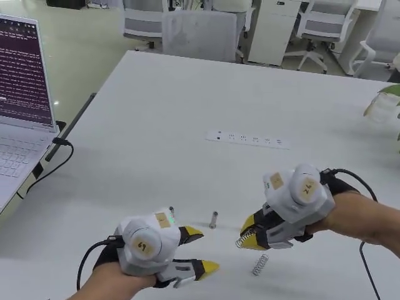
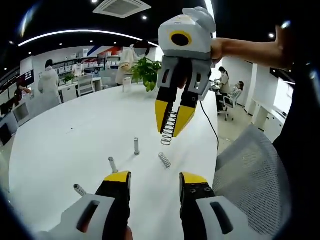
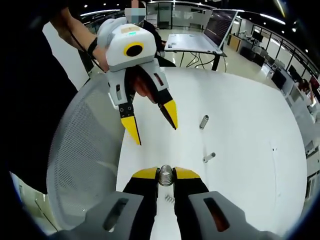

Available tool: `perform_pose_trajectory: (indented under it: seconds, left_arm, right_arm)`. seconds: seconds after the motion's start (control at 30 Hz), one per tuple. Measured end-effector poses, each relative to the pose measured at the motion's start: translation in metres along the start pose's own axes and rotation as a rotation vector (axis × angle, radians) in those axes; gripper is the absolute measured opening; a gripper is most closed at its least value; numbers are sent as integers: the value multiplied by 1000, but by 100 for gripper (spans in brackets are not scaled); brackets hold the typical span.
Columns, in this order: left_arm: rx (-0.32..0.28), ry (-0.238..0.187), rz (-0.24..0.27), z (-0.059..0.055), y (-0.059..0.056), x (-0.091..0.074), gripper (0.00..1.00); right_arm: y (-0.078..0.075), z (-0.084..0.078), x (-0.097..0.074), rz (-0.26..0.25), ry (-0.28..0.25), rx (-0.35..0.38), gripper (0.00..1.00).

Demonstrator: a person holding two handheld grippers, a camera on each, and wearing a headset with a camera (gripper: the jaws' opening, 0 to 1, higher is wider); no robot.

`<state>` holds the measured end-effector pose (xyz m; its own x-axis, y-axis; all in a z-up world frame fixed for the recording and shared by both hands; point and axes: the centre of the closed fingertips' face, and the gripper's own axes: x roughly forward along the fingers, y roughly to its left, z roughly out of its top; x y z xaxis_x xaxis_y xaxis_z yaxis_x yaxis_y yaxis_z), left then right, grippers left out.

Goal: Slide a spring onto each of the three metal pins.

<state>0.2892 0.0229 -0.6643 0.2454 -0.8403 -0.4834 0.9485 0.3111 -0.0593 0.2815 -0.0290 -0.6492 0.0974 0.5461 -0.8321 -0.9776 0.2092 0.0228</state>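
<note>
At the near edge of the white table point(image 1: 156, 125), the left gripper point(image 1: 206, 250) is held with its jaws spread and nothing between them. A loose spring point(image 1: 260, 264) is seen lying just to its right. Slightly farther right, a second spring point(image 1: 245, 236) is pinched in the clenched right gripper point(image 1: 250, 236), its free end sticking out past the tips. A metal pin point(image 1: 213, 219) is stood upright between the grippers, another pin point(image 1: 172, 211) to its left. A power strip point(image 1: 248, 139) is laid farther back, and a laptop point(image 1: 19, 94) is open at far left.

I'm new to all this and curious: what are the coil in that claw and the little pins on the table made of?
The spring in the right claw looks like thin steel wire: grey, glinting coils. The pins look like solid metal, probably steel: smooth, silver-grey, slightly shiny.
</note>
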Motion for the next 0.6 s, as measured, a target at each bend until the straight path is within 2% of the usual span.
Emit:
perform_pose_trajectory:
  seconds: [0.33, 0.6]
  left_arm:
    - [-44, -4, 83, -7, 25, -27, 45]
    - [-89, -7, 159, -16, 46, -52, 57]
  right_arm:
    - [-10, -7, 0, -20, 11, 27, 8]
    - [-24, -9, 2, -35, 18, 46, 8]
